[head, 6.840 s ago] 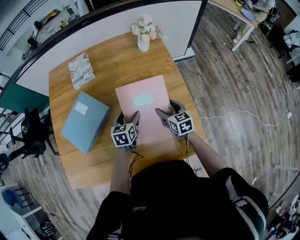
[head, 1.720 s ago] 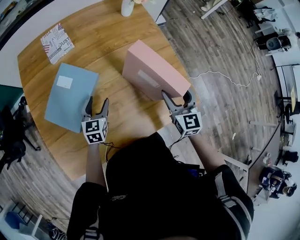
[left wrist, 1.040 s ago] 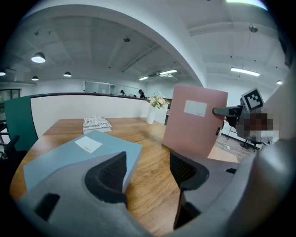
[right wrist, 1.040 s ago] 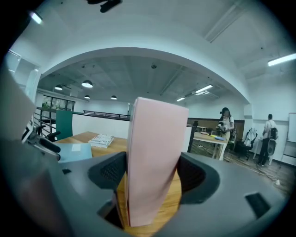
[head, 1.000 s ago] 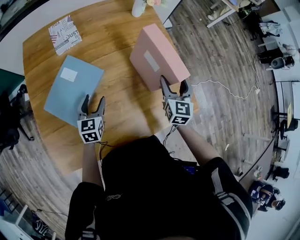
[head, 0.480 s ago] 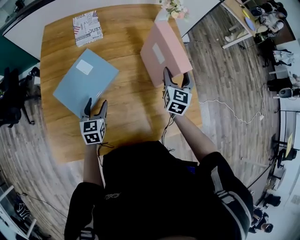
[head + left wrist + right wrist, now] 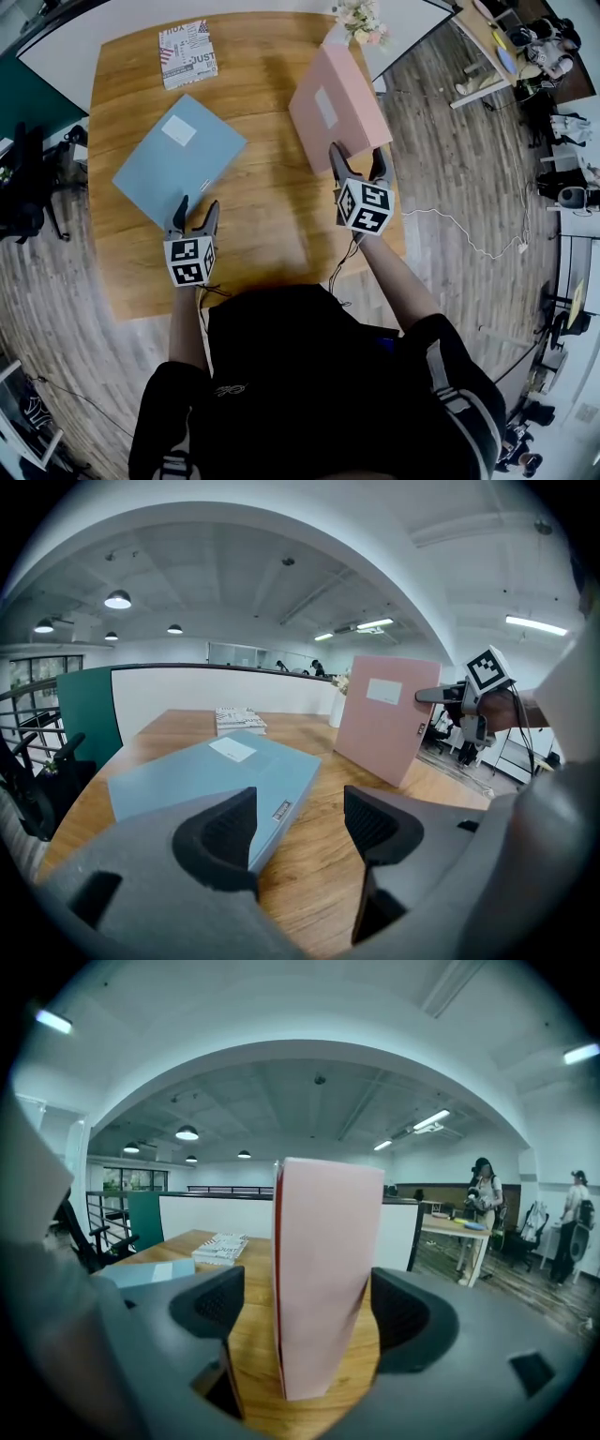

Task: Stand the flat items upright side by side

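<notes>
The right tool [image 7: 355,156] has just been opening its jaws around the upright pink folder [image 7: 330,105], seemingly clear of it. The left tool [image 7: 197,204] gapes empty, with the blue folder [image 7: 178,155] flat on the bench [image 7: 253,216] just ahead.

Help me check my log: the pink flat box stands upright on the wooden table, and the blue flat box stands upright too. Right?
No. The blue flat box lies flat on the wooden table, as the head view shows. The pink flat box does stand upright.
</notes>
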Demonstrator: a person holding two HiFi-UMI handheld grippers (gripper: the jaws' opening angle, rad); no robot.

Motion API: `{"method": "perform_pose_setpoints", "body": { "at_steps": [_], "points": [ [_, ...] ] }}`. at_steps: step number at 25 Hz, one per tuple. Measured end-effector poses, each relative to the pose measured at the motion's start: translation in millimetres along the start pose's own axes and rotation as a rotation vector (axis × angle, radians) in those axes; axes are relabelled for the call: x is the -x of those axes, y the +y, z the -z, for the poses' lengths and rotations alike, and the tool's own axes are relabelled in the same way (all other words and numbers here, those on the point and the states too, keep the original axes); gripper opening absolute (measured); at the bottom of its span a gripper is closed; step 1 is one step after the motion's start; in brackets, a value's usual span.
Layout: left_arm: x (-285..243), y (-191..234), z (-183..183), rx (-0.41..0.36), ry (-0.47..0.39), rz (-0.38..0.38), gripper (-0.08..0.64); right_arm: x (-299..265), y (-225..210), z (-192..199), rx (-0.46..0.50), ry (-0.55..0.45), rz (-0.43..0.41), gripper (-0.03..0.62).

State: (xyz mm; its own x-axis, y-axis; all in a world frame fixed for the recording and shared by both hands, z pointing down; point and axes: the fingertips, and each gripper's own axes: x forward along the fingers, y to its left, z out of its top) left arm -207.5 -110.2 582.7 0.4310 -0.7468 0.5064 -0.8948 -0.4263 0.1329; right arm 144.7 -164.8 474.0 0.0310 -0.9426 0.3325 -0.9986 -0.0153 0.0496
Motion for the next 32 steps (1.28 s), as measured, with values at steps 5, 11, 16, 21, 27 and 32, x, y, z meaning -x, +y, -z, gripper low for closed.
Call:
{"method": "perform_pose_setpoints", "body": {
  "at_steps": [5,11,16,21,27,32],
  "points": [
    [2.8,18.0,0.5,0.015,0.001,-0.036,0.304,16.7,4.6,16.8,-0.078,0.066,-0.032,0.437],
    [12.0,42.8,3.4,0.049,0.000,-0.082,0.310,49.7,30.0,66.9,-0.096,0.272,-0.153,0.427],
    [18.2,65.7,13.3,0.060,0.009,-0.114,0.334,71.7,120.9,99.3,0.058,0.383,-0.503,0.405],
    [25.9,82.2,23.8,0.073,0.008,-0.174,0.391,43.4,208.3,85.4,0.264,0.276,-0.767,0.414],
    [35.1,91.3,52.2,0.191,0.051,-0.172,0.420,-43.7,265.1,97.8,0.524,0.282,-0.853,0.440],
    [37.4,96.1,76.3,0.232,0.080,-0.156,0.425,-93.8,267.5,125.1,0.714,0.389,-0.812,0.451]
  ]
}}
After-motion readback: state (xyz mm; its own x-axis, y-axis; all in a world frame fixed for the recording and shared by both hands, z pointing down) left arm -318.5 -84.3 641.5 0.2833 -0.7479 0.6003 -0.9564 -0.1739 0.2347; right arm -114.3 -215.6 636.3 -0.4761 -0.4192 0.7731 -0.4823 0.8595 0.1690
